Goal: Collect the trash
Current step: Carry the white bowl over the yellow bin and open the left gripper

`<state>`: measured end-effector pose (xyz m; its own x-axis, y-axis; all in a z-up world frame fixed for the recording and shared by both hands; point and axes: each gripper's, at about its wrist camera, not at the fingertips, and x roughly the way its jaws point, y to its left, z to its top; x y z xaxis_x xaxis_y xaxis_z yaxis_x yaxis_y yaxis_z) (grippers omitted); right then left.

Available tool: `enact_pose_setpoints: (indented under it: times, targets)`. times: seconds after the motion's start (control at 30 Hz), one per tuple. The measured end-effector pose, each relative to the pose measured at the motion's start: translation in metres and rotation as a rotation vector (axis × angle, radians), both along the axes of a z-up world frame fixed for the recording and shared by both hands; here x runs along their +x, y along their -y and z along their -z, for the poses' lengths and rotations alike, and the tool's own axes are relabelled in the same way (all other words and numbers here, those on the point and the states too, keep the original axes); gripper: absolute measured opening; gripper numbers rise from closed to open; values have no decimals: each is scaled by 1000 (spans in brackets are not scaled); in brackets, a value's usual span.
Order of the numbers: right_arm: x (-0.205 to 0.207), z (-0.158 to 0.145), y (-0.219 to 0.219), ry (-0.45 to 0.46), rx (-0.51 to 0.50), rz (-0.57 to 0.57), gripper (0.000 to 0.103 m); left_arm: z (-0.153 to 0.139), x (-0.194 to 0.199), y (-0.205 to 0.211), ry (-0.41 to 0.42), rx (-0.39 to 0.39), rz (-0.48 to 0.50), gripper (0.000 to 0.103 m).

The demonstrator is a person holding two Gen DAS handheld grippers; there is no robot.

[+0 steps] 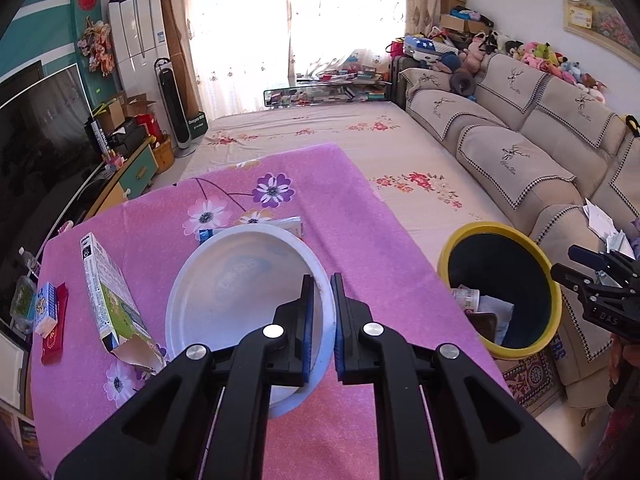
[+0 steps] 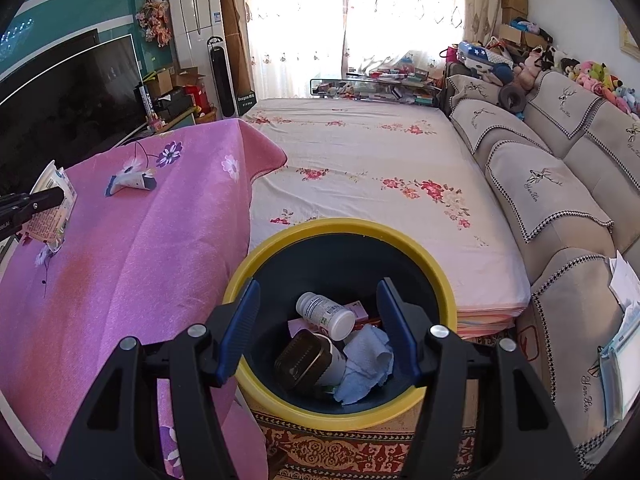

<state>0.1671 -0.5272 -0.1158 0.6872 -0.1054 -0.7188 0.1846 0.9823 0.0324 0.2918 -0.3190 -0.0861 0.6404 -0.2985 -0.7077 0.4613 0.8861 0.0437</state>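
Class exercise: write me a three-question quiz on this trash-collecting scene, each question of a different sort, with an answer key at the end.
1. True or false: the left gripper is shut on the rim of the white bowl.
2. Multiple choice: what is the right gripper doing? A) squeezing a bottle B) hanging open above the yellow bin C) resting on the sofa
3. Fill in: lying in the bin are a white bottle, a dark jar and a crumpled blue ____.

Key: 1 true. 2 B. 3 cloth.
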Motion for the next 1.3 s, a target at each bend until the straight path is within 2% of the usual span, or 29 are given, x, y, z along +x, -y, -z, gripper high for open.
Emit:
enact_pose_setpoints:
  times: [0.23, 0.43, 0.77, 1.0, 1.03, 1.1, 1.13, 1.2, 1.3]
  targets:
    - [-19, -3, 12, 23, -7, 29, 58, -21, -34, 39, 24, 1, 104, 9]
    - [-41, 1, 34, 24, -21, 77, 58, -21, -46, 93, 21, 16, 186, 9]
    - [-67, 16, 84, -4, -8, 165, 58, 16, -47, 218, -28, 56, 331, 9]
    - [-73, 27, 111, -29, 3, 207, 58, 47, -35, 278, -75, 75, 358, 10]
    - [-74, 28, 114, -32, 5, 211, 58, 50, -33, 282, -76, 81, 354, 12]
    - [-76, 31, 118, -38, 10, 219, 58, 54, -29, 285, -65, 97, 337, 42]
    - [-75, 32, 119, -40, 11, 220, 58, 52, -28, 284, -51, 90, 328, 68]
    - [-74, 33, 118, -44, 12, 215, 58, 43, -29, 269, -5, 87, 318, 78]
    - [-71, 32, 111, -43, 11, 201, 58, 25, -38, 245, 33, 67, 308, 80]
